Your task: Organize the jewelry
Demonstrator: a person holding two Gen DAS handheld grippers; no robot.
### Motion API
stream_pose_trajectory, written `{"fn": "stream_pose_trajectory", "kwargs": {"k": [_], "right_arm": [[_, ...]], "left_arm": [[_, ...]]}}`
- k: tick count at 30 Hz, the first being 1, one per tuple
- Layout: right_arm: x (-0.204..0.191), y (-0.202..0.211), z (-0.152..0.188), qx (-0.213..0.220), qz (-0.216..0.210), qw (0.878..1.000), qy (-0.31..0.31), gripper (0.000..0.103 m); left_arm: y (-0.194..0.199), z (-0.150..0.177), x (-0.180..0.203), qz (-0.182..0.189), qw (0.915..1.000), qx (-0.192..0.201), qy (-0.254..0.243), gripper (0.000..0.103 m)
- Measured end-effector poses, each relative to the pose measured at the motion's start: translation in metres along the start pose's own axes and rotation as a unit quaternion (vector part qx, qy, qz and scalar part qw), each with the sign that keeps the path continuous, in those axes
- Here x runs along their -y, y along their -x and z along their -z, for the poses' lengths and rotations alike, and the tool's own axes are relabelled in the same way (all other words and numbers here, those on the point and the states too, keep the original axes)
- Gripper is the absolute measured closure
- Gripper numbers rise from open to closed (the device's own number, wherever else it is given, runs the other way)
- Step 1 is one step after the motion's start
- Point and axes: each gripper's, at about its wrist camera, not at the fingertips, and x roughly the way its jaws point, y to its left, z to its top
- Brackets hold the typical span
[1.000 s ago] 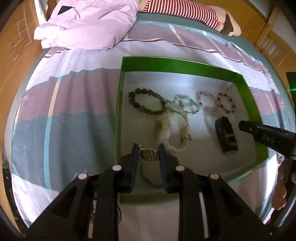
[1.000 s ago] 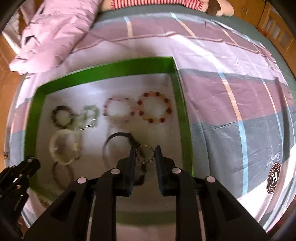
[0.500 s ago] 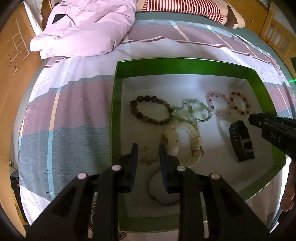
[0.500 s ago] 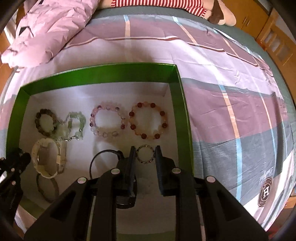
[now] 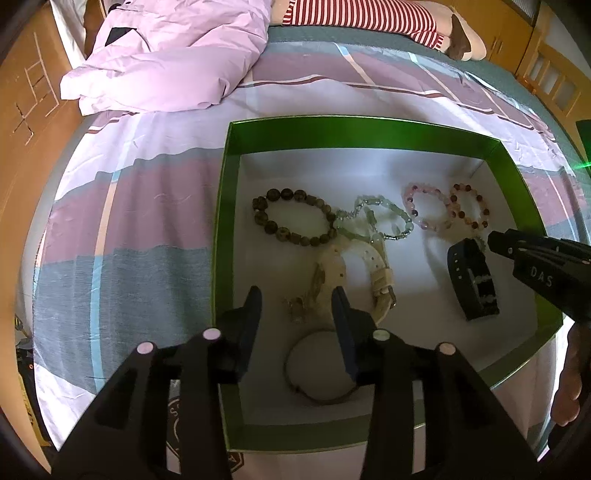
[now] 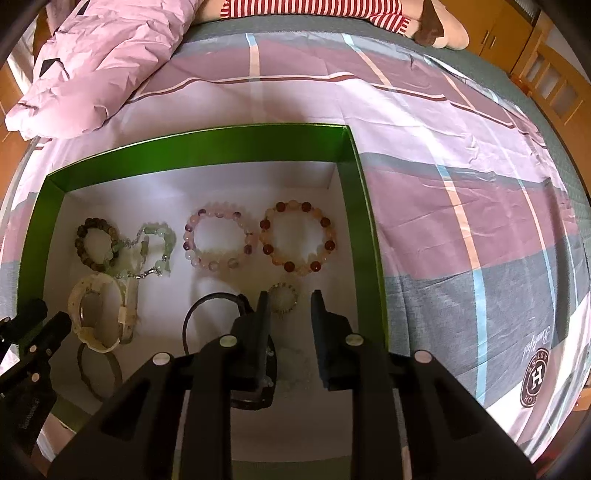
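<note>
A green box [image 5: 221, 229] [image 6: 360, 206] with a white floor lies on the bed and holds several bracelets. My left gripper [image 5: 295, 308] is open above a small pale chain [image 5: 297, 308] lying beside a cream watch [image 5: 347, 273]. A thin dark bangle [image 5: 321, 369] lies nearer. My right gripper [image 6: 290, 312] is open over a small beaded ring bracelet [image 6: 282, 300] lying near the box's right wall, beside a black watch [image 6: 221, 306]. Brown [image 5: 291, 218], green [image 5: 384, 218], pink [image 6: 219, 240] and red-orange [image 6: 297, 236] bead bracelets lie in a row.
The striped purple and grey bedsheet [image 5: 129, 206] surrounds the box. A lilac duvet [image 5: 173, 55] is heaped at the far left. A striped soft toy [image 5: 369, 18] lies at the far edge. Wooden furniture [image 6: 554, 85] stands at the right.
Both grippers have opened and pulled back and up. The pale chain left the left jaws and the small beaded bracelet left the right jaws; both now lie on the box floor.
</note>
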Motion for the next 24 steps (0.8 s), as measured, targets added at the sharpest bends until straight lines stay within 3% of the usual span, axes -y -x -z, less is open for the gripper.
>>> {"fn": "stream_pose_trajectory", "kwargs": {"k": [10, 13, 16, 20, 21, 23, 24], "right_arm": [[-0.006, -0.001, 0.002, 0.002, 0.016, 1.0, 0.018, 0.08], [-0.005, -0.001, 0.002, -0.001, 0.0, 1.0, 0.014, 0.081], [0.001, 0.01, 0.0, -0.004, -0.059, 0.998, -0.019, 0.08], [-0.002, 0.053, -0.003, 0.052, -0.048, 0.997, -0.004, 0.08], [-0.003, 0.065, -0.002, 0.067, -0.045, 0.997, 0.003, 0.08], [-0.004, 0.097, 0.003, 0.112, -0.044, 0.993, 0.006, 0.08], [-0.003, 0.11, 0.006, 0.13, -0.043, 0.991, 0.005, 0.08]], "left_arm": [[0.0, -0.001, -0.001, 0.002, 1.0, -0.001, -0.003, 0.063], [0.005, 0.0, -0.002, 0.0, 1.0, 0.009, -0.002, 0.063], [0.027, -0.001, 0.0, 0.001, 0.9987, 0.05, -0.004, 0.063], [0.081, -0.004, -0.002, 0.037, 0.9925, 0.117, 0.003, 0.055], [0.103, -0.002, -0.002, 0.037, 0.9882, 0.149, 0.003, 0.053], [0.14, 0.004, -0.001, 0.024, 0.9785, 0.205, -0.002, 0.035], [0.17, 0.012, 0.001, 0.008, 0.9681, 0.25, -0.011, 0.031]]}}
